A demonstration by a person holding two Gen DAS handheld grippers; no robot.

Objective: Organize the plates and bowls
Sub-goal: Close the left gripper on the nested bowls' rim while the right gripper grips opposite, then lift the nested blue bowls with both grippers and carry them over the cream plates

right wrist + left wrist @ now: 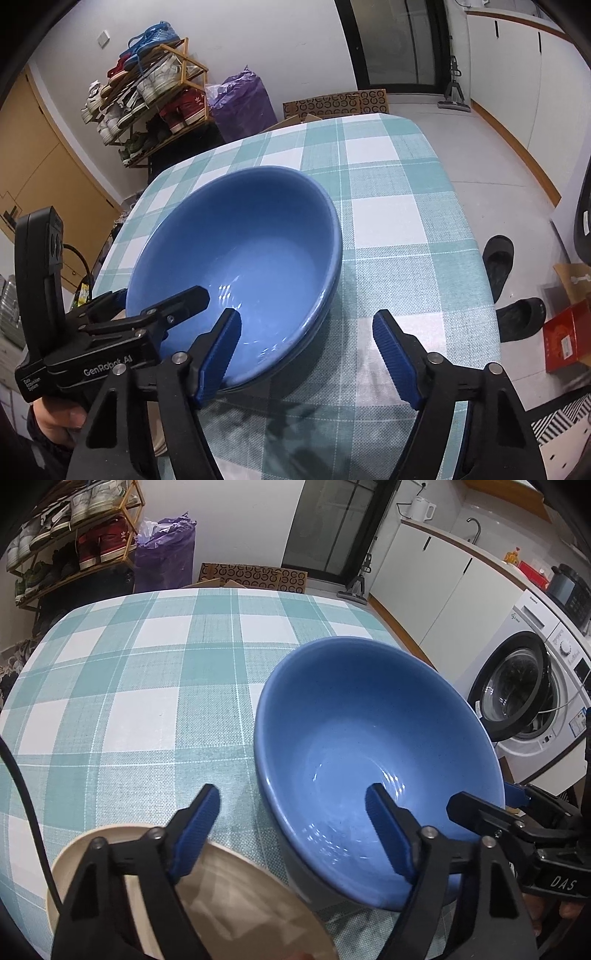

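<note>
A large blue bowl (369, 746) stands on the checked tablecloth; it also shows in the right wrist view (236, 258), where it seems to sit in a second blue bowl. A beige plate (229, 897) lies at the near edge under my left gripper. My left gripper (295, 830) is open, its left finger over the plate and its right finger (388, 834) inside the bowl. My right gripper (306, 354) is open, its left finger (218, 354) inside the bowl's near rim and its right finger over the cloth. Each gripper straddles the bowl's rim.
The table (147, 686) carries a teal and white checked cloth. A washing machine (528, 686) and white cabinets stand to the right. A shoe rack (147, 99), a purple bag (243, 99) and black slippers (498, 266) are on the floor around the table.
</note>
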